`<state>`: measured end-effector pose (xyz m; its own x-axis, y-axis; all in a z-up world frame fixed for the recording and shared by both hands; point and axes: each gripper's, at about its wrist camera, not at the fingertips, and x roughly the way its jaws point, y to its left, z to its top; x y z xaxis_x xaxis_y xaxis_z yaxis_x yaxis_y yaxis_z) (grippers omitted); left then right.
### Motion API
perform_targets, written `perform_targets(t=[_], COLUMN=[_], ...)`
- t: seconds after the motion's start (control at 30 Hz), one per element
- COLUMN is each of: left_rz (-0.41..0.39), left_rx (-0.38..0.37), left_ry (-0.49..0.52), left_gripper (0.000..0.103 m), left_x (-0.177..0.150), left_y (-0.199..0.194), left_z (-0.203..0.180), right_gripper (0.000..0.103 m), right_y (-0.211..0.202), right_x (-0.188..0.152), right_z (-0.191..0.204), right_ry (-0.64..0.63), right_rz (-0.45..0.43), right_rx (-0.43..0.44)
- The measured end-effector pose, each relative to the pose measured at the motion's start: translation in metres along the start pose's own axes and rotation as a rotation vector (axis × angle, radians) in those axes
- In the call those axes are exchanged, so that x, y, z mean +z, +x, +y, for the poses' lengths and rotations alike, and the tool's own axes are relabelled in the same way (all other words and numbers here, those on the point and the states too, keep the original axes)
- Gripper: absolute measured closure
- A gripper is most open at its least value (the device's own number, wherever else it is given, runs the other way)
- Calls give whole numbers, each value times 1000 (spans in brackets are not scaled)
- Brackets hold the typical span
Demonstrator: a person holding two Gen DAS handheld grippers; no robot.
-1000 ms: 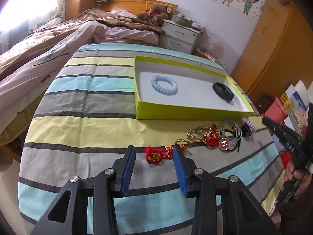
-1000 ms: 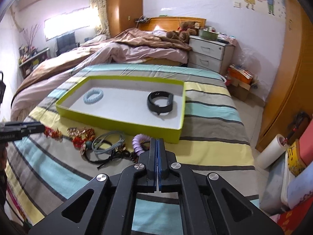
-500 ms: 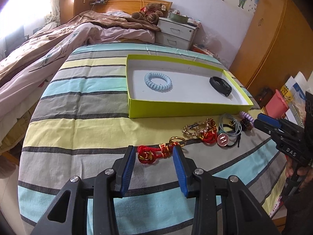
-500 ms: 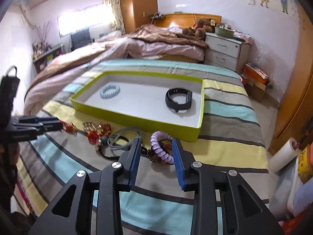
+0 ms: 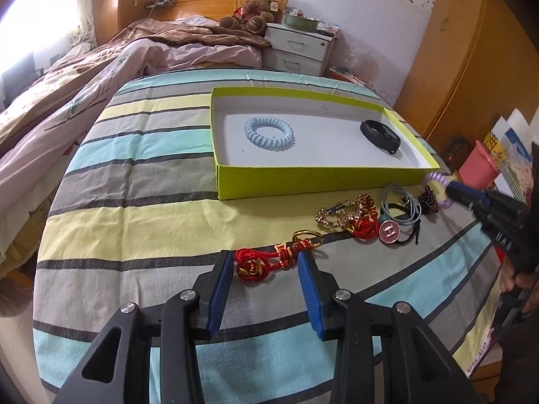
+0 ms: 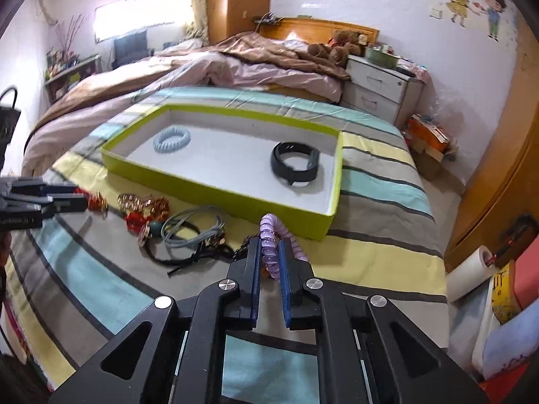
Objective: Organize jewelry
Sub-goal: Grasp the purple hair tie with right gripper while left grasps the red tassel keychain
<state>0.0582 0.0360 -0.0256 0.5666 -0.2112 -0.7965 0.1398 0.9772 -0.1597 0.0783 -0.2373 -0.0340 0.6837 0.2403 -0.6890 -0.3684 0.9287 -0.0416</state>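
Striped bedspread (image 5: pixel 141 175) underneath everything, in bands of yellow, grey and pale blue. Green box (image 6: pixel 215 187) lying on it, shallow and white inside, with a pale blue spiral hair tie (image 6: pixel 171 139) near its far left corner and a black band (image 6: pixel 295 163) toward the right end, well apart from each other.

Right gripper (image 6: pixel 269 252) clamped on a purple spiral hair tie (image 6: pixel 269 235), blue pads pressed against the coil on both sides, just in front of the box's near right corner (from the left wrist view, the same tie showing at that corner beyond the pads). Whether lifted clear of the bedspread or touching it: cannot tell.

Left gripper (image 5: pixel 264 269) with jaws wide apart, nothing pinched, and a red knotted cord charm (image 5: pixel 266 262) with a gold ring lying on the bedspread between the fingertips, apparently untouched.

Between the two grippers, a small heap in front of the box: gold chain (image 5: pixel 343 213), red knot, grey cords (image 5: pixel 401 208), round pink "H" button (image 5: pixel 389 232), black strap.
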Motion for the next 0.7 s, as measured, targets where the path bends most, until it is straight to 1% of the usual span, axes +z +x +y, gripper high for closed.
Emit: perform_targets(t=[0.07,0.13,0.23,0.3,0.33,0.37,0.5,0.63,0.67,0.7], left_rz=[16,27,27,22,20,19,24,23,23,25], left_rx=[13,23,41,94,130,148,127,75,74,73], left_ry=[36,68,85,98,121,134,140,113,115,116], left_gripper=[63,56,55,55,55,55,55,55,56,61], left_x=[0,-1,0,2,3,4,4,2,2,1], left_y=[3,6,7,9,11,11,14,13,13,12], left_z=[-3,-6,-9,-10,-12,-13,-12,-7,-7,-8], right_gripper=[94,94,94,94,94,94,94,94,94,93], right_y=[-6,-11,-22,-29,-32,-33,-37,-35,-36,-35], right_x=[1,3,4,5,5,6,6,5,4,4], right_z=[-7,-15,-27,-30,-30,-31,-32,-31,-30,-29], right_ry=[37,78,138,155,158,161,169,178,178,179], right_rz=[-28,-53,-100,-117,-124,-127,-135,-138,-136,-135], right_rx=[-11,-39,-58,-69,-67,-66,-57,-41,-38,-36])
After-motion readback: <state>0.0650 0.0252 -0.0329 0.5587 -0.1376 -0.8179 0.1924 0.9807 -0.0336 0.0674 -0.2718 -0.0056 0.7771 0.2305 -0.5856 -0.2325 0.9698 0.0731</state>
